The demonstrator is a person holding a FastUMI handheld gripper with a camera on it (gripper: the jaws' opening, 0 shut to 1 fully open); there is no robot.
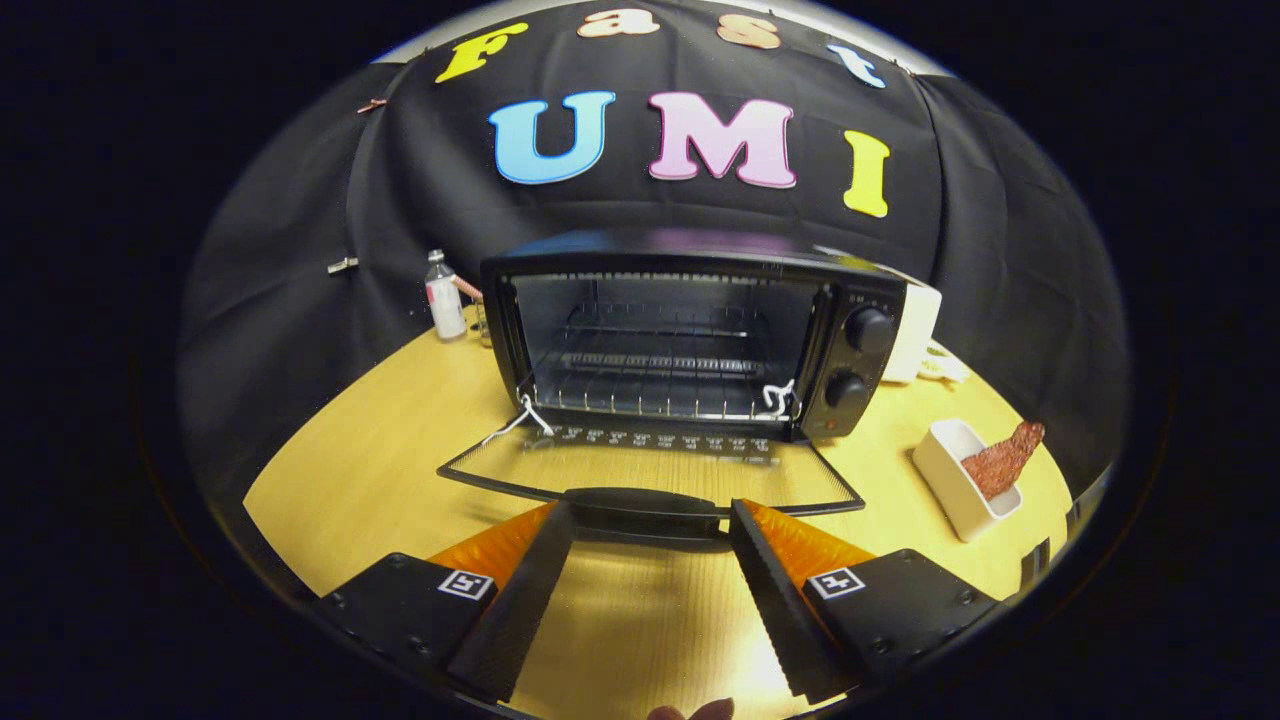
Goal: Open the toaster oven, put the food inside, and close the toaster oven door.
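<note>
One toaster oven (690, 335) sits mid-table against the black cloth wall, cavity exposed. Its glass door (650, 470) is dropped fully down, lying about flat over the wooden table (370, 470), hinge side at the oven, black door handle (645, 503) on the near edge. Wire rack (655, 405) visible inside at the bottom, a second rack level higher up behind it. White string (520, 420) tied at the left hinge corner, another white tie (778, 398) at the right corner of the rack. Two black knobs (868, 330) stacked on the oven's right panel.

Gripper (650, 525) fingers spread wide apart, holding nothing; tips just at the door handle, one on each side of its ends, handle sitting between and just ahead of them. Whether tips touch the handle, cannot tell. Orange finger backs and square markers show on both.

Food (1003, 460), a reddish-brown rough slab, leans tilted in a white rectangular dish (950, 480) right of the oven, well apart from the fingers. White appliance (915, 335) partly hidden behind the oven's right side. Small bottle (444, 297) with white label stands left of the oven near the cloth. Fingertip of a person (690, 712) shows below the gripper.
</note>
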